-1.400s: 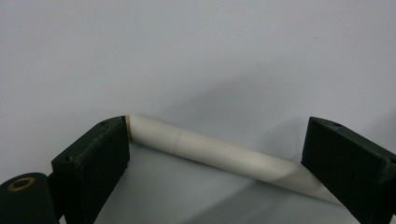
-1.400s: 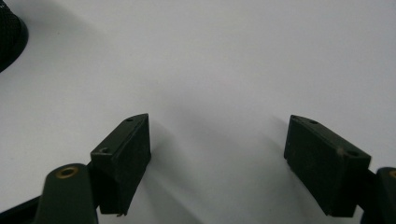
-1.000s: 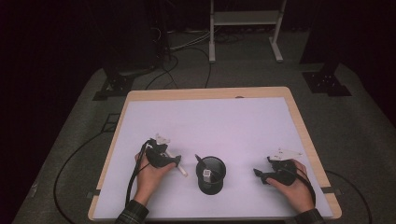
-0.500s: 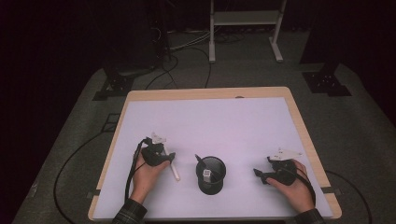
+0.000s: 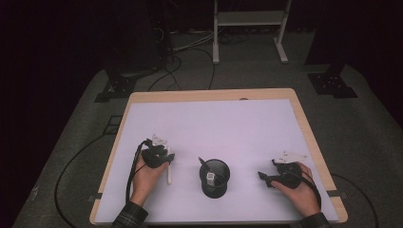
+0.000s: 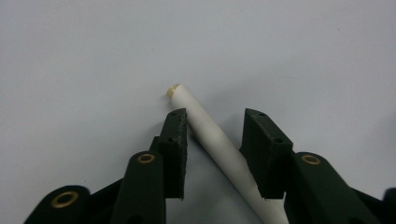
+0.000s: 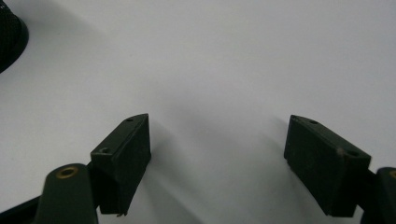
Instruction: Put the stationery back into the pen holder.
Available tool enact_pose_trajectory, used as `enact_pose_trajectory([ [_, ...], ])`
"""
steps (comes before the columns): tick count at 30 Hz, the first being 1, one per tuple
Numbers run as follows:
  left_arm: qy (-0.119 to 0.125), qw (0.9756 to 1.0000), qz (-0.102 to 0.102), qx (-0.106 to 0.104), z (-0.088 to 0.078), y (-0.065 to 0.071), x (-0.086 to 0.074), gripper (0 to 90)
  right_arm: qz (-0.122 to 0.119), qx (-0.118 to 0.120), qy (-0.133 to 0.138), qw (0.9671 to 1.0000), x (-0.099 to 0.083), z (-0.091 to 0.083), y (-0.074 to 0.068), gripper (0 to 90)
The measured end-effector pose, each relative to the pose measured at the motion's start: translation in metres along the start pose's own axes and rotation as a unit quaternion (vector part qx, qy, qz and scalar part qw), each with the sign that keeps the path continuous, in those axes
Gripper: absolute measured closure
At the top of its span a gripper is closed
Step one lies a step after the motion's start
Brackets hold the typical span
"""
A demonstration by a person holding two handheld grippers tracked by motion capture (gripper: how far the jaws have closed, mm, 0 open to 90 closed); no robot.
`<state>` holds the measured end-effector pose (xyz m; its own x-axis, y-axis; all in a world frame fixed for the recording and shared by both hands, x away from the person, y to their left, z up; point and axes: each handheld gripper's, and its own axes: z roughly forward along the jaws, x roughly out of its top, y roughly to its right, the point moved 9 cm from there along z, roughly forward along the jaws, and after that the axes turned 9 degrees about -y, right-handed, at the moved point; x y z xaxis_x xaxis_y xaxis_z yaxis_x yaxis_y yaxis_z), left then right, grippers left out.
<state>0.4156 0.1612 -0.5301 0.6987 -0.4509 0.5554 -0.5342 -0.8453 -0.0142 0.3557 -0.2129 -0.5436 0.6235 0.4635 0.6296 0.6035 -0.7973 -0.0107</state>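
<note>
A white pen with a tan tip lies on the white table top near the front left. My left gripper is down over it. In the left gripper view the pen runs slantwise between the two black pads, and my left gripper has just been closing its jaws around it; a gap still shows beside the pen. A black cup with a few items in it stands at front centre. My right gripper rests open on the table to the cup's right, nothing between its jaws.
The cup's edge sits at the top left of the right gripper view. The table has a wooden rim. Cables and stand legs lie on the dark floor behind it.
The left gripper has turned over the white pen and its jaws have narrowed around it. The pen now points toward the front edge. The right hand has kept still.
</note>
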Motion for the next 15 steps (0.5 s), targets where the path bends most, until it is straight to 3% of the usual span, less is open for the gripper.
enact_pose_trajectory([
  [10, -0.003, 0.9999, 0.007, -0.013, -0.0001, -0.0040, 0.0011, 75.0, 0.000, 0.000, 0.000, 1.0000, 0.0000, 0.0000, 0.0000, 21.6],
  [15, -0.006, 0.9997, 0.008, -0.021, 0.0011, -0.0043, 0.0034, 73.5, 0.001, 0.000, 0.000, 1.0000, 0.0001, 0.0000, -0.0001, 21.6],
])
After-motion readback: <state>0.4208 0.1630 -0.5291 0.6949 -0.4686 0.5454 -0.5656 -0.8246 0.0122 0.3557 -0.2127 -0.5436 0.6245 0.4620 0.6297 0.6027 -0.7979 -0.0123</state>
